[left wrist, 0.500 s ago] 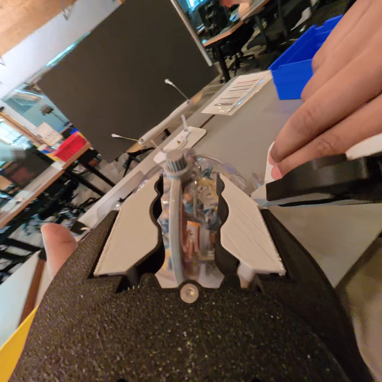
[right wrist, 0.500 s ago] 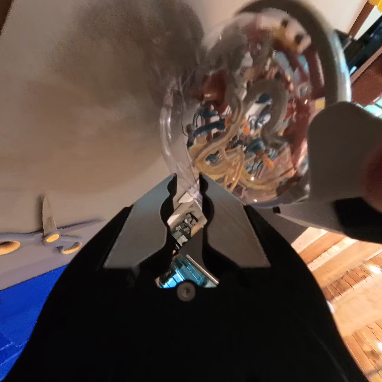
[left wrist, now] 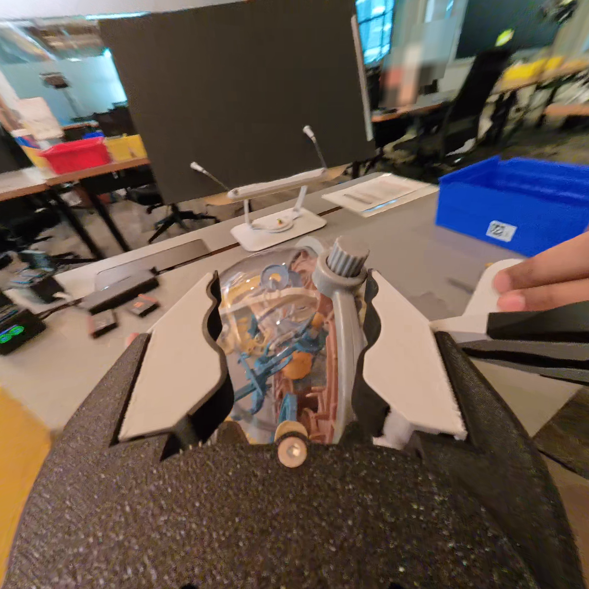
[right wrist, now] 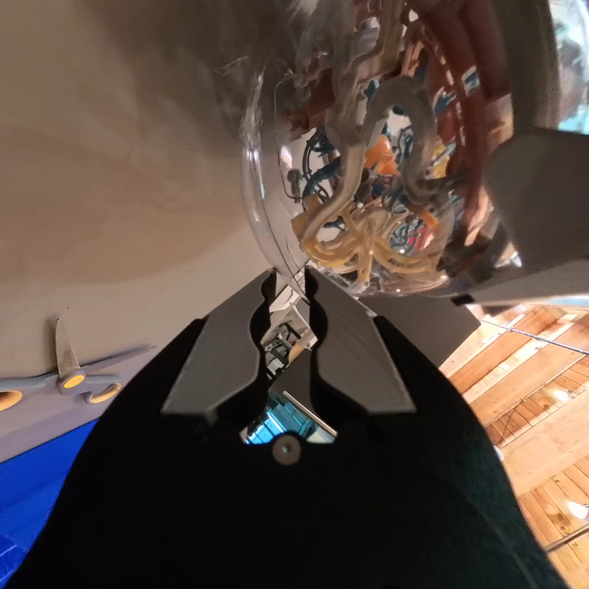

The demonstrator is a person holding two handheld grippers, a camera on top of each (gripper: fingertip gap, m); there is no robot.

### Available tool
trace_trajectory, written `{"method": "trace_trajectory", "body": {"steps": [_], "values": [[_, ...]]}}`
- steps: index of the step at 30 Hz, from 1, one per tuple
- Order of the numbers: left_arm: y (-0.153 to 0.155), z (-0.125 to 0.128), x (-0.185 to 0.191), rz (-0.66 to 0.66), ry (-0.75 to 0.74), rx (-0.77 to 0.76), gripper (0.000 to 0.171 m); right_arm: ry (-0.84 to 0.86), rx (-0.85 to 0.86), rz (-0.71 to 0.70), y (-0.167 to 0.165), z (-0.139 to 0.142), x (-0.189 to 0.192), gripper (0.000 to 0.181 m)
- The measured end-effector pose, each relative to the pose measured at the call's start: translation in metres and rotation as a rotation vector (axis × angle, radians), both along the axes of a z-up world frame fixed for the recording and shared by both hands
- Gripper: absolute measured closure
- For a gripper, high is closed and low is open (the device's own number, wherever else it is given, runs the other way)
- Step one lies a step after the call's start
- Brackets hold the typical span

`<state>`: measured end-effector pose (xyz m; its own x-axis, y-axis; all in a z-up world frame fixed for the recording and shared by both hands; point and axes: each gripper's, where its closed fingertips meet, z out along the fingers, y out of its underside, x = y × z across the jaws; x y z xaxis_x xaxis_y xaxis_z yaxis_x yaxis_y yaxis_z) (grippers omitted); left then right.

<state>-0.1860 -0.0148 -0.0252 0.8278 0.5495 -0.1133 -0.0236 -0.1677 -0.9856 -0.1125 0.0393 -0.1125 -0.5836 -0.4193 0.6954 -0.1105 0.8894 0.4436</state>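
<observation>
A clear maze ball with blue, brown and yellow tracks inside, a grey ring and a ribbed grey knob sits between my left gripper's white fingers. My left gripper is shut on it, and the grey ring lies against the right finger. In the right wrist view the ball fills the upper right. My right gripper is nearly closed, with the ball's clear edge between its tips. It also shows in the left wrist view as black fingers coming from the right, with a hand on it.
On the grey table are a blue bin, a white stand with two thin stalks, a sheet in a clear sleeve and black devices. Grey scissors lie by the bin. A dark panel stands behind.
The left view has levelled out. The ball has turned, so the grey ring and knob went from the left finger to the right. The left jaws stand wider. The ball looms larger before the right gripper.
</observation>
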Motion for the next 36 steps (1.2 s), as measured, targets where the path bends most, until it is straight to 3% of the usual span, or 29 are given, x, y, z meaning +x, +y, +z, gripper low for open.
{"method": "trace_trajectory", "body": {"steps": [3, 7, 8, 9, 16, 21, 26, 36], "values": [[0.009, 0.011, 0.007, -0.040, 0.109, 0.023, 0.085, -0.001, 0.001, 0.015, -0.001, -0.003, -0.001, 0.167], [0.025, 0.013, 0.020, -0.081, 0.212, -0.099, 0.098, 0.021, 0.011, 0.013, 0.000, 0.000, -0.004, 0.167], [0.026, 0.014, 0.020, -0.076, 0.213, -0.111, 0.118, 0.022, 0.002, 0.010, 0.000, 0.000, -0.004, 0.167], [0.024, 0.016, 0.019, -0.062, 0.217, -0.124, 0.152, 0.017, -0.017, 0.011, -0.001, 0.001, -0.004, 0.167], [0.013, 0.018, -0.006, 0.023, 0.275, -0.140, 0.155, 0.035, -0.108, 0.026, -0.007, -0.004, -0.008, 0.171], [0.018, 0.018, -0.019, -0.014, 0.238, -0.147, 0.155, -0.024, -0.262, -0.013, -0.005, -0.010, -0.009, 0.175], [0.040, 0.011, -0.031, -0.061, 0.203, -0.180, 0.156, -0.056, -0.313, -0.033, 0.000, -0.031, -0.019, 0.180], [0.054, 0.011, -0.052, -0.108, 0.154, -0.227, 0.156, -0.034, -0.475, -0.091, 0.007, -0.035, -0.030, 0.181]]}}
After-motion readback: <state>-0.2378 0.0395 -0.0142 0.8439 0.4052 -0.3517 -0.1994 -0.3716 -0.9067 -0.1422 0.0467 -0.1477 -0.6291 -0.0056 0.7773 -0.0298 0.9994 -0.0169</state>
